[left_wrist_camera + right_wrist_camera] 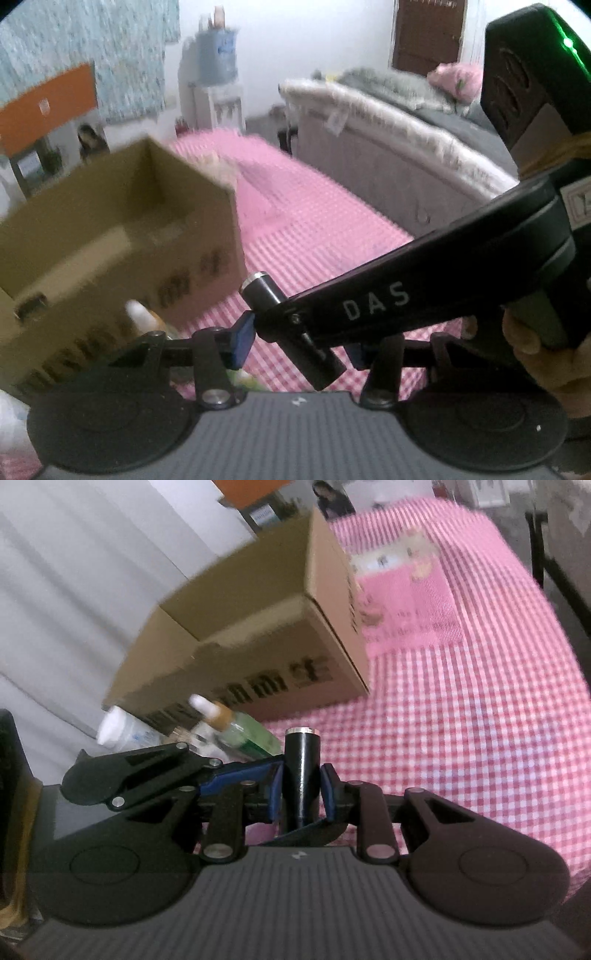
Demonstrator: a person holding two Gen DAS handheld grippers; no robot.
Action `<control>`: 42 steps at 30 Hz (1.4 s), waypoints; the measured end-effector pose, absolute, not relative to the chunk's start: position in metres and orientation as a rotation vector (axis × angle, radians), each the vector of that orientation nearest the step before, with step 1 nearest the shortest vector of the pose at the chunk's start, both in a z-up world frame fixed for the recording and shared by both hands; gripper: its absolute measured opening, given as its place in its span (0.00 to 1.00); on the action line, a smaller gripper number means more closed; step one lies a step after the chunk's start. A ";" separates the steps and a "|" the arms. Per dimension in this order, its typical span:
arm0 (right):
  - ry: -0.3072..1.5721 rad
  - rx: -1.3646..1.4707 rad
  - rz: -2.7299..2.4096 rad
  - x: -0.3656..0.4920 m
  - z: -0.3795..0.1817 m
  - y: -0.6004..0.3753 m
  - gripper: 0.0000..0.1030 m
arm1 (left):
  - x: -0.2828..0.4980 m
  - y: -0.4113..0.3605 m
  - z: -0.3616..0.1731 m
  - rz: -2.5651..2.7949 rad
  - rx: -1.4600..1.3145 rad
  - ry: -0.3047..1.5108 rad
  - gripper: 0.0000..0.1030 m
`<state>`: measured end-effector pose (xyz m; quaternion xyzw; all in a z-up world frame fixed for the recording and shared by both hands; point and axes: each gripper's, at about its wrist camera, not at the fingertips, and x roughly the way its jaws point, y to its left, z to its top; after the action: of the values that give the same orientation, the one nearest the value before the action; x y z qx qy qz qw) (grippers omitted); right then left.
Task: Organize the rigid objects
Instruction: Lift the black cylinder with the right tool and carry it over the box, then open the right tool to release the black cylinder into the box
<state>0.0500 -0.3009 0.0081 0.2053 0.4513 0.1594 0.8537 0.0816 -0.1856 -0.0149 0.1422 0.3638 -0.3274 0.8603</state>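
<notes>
Looking over the pink checked cloth (pixel 461 738), I see the right gripper (pixel 301 771) clamped on a short black tube (pixel 302 746) with a silver cap. Its two blue pads (pixel 275 794) press the tube's sides, the jaws are nearly closed, and the tube stands up between them with the capped end pointing away from the handle. The tube is off the cloth, in the air in front of the cardboard box (pixel 258 635).

The left gripper (pixel 299 343) has come in from the side at the same tube. From its own camera the tube lies slantwise across the gap between its pads. The jaws are partly open, and the left-hand pad (pixel 242 339) sits right against the tube near the capped end. The other pad is mostly hidden behind the tube and the right gripper's arm, so I cannot tell whether this tool truly grips the tube or only brackets it. A hand (pixel 546 354) wraps the right gripper's handle at the edge of that view.

The box rests on the cloth, open at the top, with dark printing along its side. Just beside its near wall lie a green dropper bottle (pixel 236 727) with a white tip and a white-capped bottle (pixel 118 727). Both are blurred. A grey sofa (pixel 388 166) stands beyond the cloth.
</notes>
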 end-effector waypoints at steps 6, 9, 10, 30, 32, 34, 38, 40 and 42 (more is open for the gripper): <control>0.808 0.376 0.411 0.049 0.067 -0.280 0.21 | 0.072 -0.158 0.041 -0.614 0.296 0.616 0.49; 0.752 0.346 0.480 0.063 0.091 -0.263 0.21 | 0.078 -0.142 0.065 -0.545 0.295 0.569 0.49; 0.739 0.338 0.502 0.070 0.098 -0.257 0.21 | 0.082 -0.137 0.070 -0.525 0.295 0.561 0.49; 1.226 0.378 0.713 0.304 0.023 -0.120 0.21 | 0.245 -0.039 0.016 -0.290 0.253 0.969 0.50; 1.278 0.379 0.719 0.310 0.012 -0.112 0.21 | 0.249 -0.036 0.009 -0.284 0.269 0.993 0.50; 1.328 0.385 0.725 0.321 0.000 -0.105 0.21 | 0.249 -0.033 0.004 -0.282 0.280 1.009 0.53; 1.404 0.384 0.730 0.333 -0.019 -0.090 0.22 | 0.254 -0.027 -0.001 -0.275 0.288 1.033 0.55; 1.428 0.380 0.735 0.342 -0.026 -0.084 0.22 | 0.253 -0.024 0.000 -0.277 0.280 1.033 0.56; 1.444 0.378 0.741 0.342 -0.030 -0.081 0.22 | 0.252 -0.022 0.002 -0.278 0.278 1.025 0.59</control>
<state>0.3421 -0.0811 -0.0300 0.1679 0.6413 0.3289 0.6726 0.2521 -0.0223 0.0025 0.1321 0.4872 -0.1319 0.8531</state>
